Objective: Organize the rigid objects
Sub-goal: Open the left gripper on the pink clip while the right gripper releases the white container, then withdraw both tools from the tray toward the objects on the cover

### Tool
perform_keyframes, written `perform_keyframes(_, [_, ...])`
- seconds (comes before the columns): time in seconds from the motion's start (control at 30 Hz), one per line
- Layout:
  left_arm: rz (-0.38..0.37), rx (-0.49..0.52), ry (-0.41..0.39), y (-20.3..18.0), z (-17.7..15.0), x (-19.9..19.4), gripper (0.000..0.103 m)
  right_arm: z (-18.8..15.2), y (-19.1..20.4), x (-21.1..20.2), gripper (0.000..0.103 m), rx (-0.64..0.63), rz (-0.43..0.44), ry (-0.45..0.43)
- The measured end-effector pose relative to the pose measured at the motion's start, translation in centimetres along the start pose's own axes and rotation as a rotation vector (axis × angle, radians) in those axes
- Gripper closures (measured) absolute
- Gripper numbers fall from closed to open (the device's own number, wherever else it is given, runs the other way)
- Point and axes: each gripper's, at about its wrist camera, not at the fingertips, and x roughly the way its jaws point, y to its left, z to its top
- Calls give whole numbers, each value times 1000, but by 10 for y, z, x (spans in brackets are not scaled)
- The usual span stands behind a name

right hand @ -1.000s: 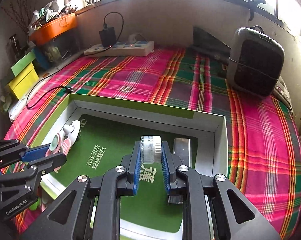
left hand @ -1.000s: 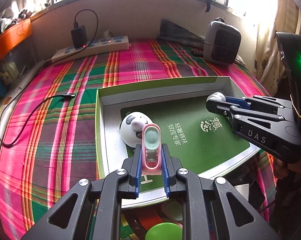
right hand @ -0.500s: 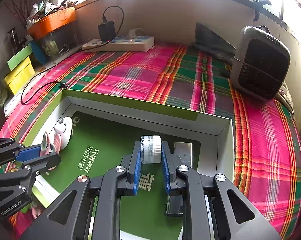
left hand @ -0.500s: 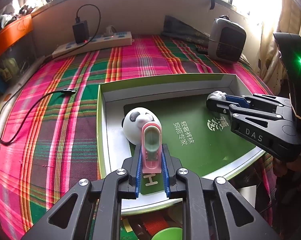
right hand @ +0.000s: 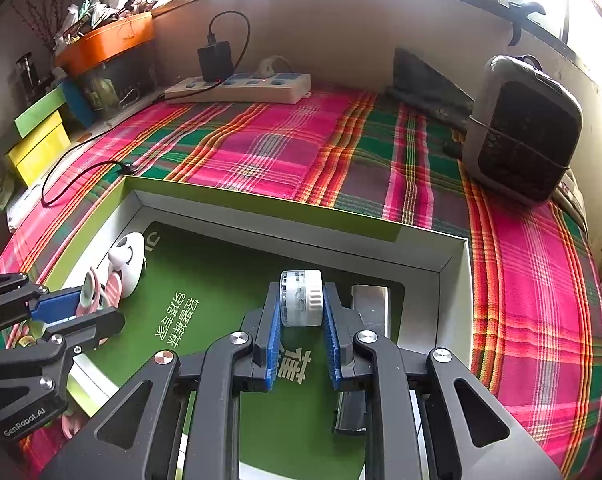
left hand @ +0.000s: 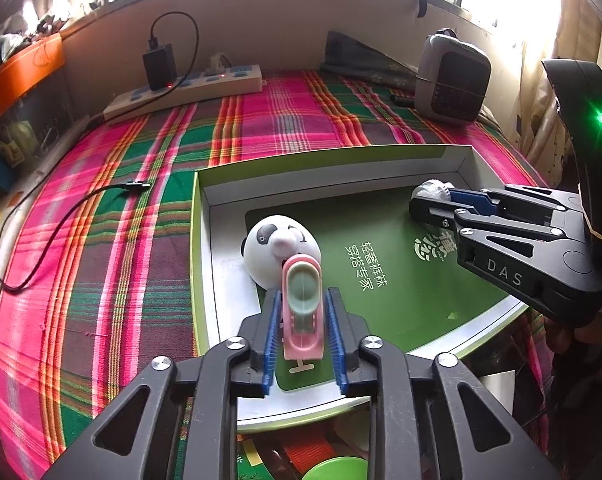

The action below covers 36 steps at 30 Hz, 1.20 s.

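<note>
A shallow green-lined box lies on the plaid cloth. My left gripper is over its left part and its jaws are opening. A pink and mint stapler-like piece stands between the pads with a thin gap on each side, touching a white panda toy. My right gripper is at the box's far right corner. Its jaws are just starting to open, with the pads still against a white roll. A silver bar lies right of it.
A grey heater stands at the back right and a power strip with a black charger at the back wall. A black cable trails left of the box. Yellow and green boxes sit at the far left.
The left pads have parted from the pink piece, which now sits free beside the panda toy. The right gripper still has the white roll and has barely shifted.
</note>
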Motion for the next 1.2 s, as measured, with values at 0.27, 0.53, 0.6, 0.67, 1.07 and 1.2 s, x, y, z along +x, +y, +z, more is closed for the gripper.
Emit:
perform_keyframes(0.27, [-3,3,-4,0,0,-1,69,0,0,-2,70,4,5,-7])
perform_keyframes(0.53, [-4,6,-12,-3,-2,-5,65,-2,2,-8,69,15,12,-25])
perform_keyframes(0.6, [-1,2,-18,-2,-3,-7,63,-2,2,-11,69,23,12,-31])
perform_keyframes(0.67, [12,2,-28,-2,-4,-11,62,-3,2,-14,69,33,17,-37])
perform_keyframes(1.07, [13,2,-86,-2,-13,-35,62,-11,5,-38,69,60,15,-78])
perform_keyframes(1.2, [6,-2,-93,-3,-16,-41,62,-17,7,-49,69,64,14,-94])
